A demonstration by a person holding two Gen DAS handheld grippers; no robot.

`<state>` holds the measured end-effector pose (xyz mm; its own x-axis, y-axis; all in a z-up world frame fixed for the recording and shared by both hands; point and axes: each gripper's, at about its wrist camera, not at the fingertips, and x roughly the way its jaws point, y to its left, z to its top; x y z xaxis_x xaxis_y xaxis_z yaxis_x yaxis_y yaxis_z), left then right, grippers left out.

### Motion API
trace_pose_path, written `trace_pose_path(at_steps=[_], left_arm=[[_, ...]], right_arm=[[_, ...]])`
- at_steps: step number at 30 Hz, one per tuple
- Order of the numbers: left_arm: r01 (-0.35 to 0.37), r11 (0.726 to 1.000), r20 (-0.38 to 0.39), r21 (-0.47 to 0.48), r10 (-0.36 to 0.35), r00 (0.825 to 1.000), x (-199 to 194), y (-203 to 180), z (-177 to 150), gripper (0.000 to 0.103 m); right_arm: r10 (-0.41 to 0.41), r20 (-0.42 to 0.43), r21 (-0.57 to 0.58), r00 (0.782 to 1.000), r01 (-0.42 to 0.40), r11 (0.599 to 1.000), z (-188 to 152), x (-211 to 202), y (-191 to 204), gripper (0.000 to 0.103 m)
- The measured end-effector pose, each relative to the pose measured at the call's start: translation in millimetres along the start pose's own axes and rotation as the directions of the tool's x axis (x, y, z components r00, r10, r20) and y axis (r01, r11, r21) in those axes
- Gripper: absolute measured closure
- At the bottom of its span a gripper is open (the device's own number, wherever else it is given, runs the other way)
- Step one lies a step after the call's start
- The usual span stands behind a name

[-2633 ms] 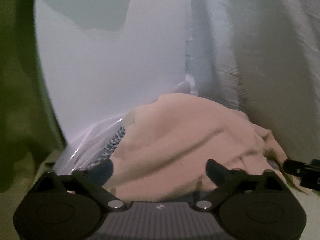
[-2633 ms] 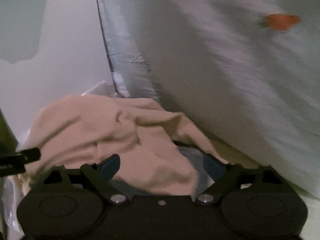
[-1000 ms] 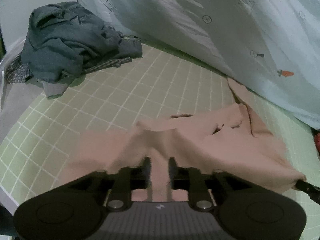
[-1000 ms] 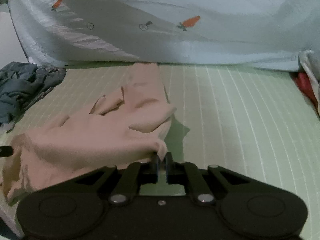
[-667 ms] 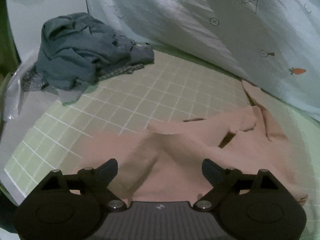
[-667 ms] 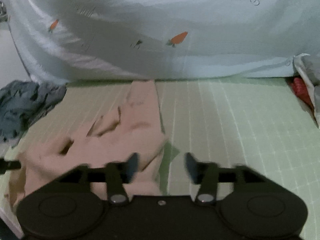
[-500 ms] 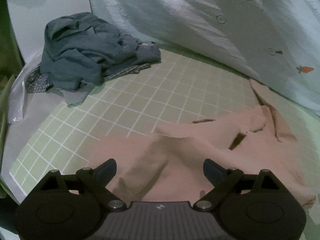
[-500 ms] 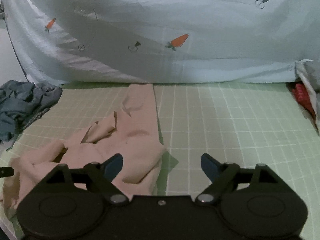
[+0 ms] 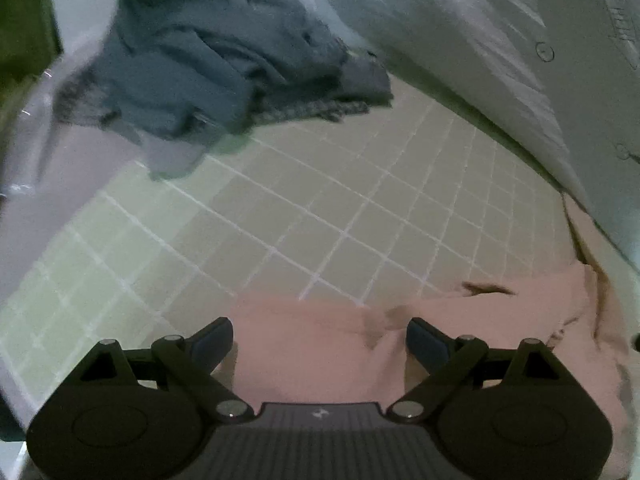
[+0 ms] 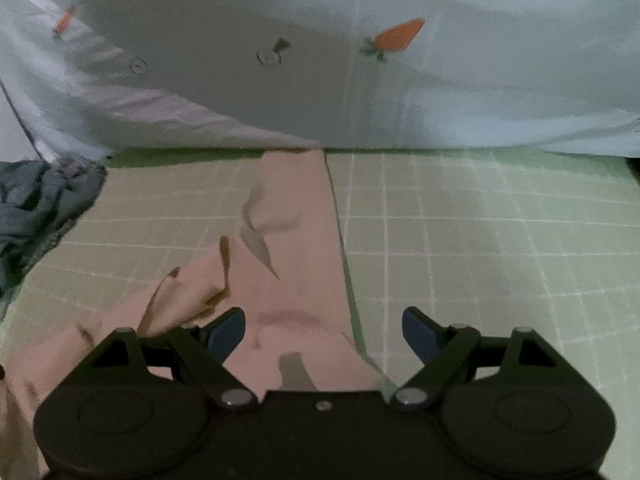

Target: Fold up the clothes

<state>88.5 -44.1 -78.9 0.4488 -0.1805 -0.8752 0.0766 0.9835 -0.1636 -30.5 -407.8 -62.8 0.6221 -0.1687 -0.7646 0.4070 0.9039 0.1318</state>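
Observation:
A pink garment [image 9: 460, 344] lies rumpled on the green gridded mat [image 9: 320, 220]. In the right wrist view the pink garment [image 10: 288, 248] stretches from the near edge toward the back, one long straight part reaching the hanging sheet. My left gripper [image 9: 320, 340] is open and empty, low over the garment's near left part. My right gripper [image 10: 323, 334] is open and empty, just above the garment's near right edge.
A heap of dark blue-grey clothes [image 9: 208, 52] lies at the mat's far left, also at the left edge of the right wrist view [image 10: 36, 208]. A pale sheet with carrot prints [image 10: 400, 36] hangs along the back. Bare green mat [image 10: 500, 248] lies right of the garment.
Both grippers let go of the pink garment and opened wide. The garment now rests on the mat. Both grippers have since moved lower and closer over it.

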Motion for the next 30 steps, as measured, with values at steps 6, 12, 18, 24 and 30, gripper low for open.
trace_pose_path(at_steps=[6,12,18,24,30], left_arm=[[-0.005,0.996,-0.033,0.087,0.008,0.999,14,-14,1,0.009],[-0.012,0.997,-0.041,0.08,0.015,0.999,15,-12,-8,0.009],[-0.03,0.997,-0.044,0.077,0.033,0.998,16,-9,-19,0.009],[-0.03,0.994,-0.053,0.107,0.036,0.998,18,-15,-31,0.009],[-0.032,0.984,-0.049,0.174,0.041,0.998,17,-30,-32,0.009]], right_arm=[[0.043,-0.08,-0.086,0.996,-0.049,0.995,12,39,22,0.019],[-0.012,-0.101,-0.172,0.995,-0.006,0.985,13,59,40,0.052],[-0.078,-0.06,-0.128,0.995,0.07,0.989,1,38,7,0.095],[-0.237,-0.048,-0.006,0.97,0.237,0.971,-19,2,-45,0.095],[-0.39,-0.056,0.117,0.919,0.394,0.911,-39,-34,-97,0.081]])
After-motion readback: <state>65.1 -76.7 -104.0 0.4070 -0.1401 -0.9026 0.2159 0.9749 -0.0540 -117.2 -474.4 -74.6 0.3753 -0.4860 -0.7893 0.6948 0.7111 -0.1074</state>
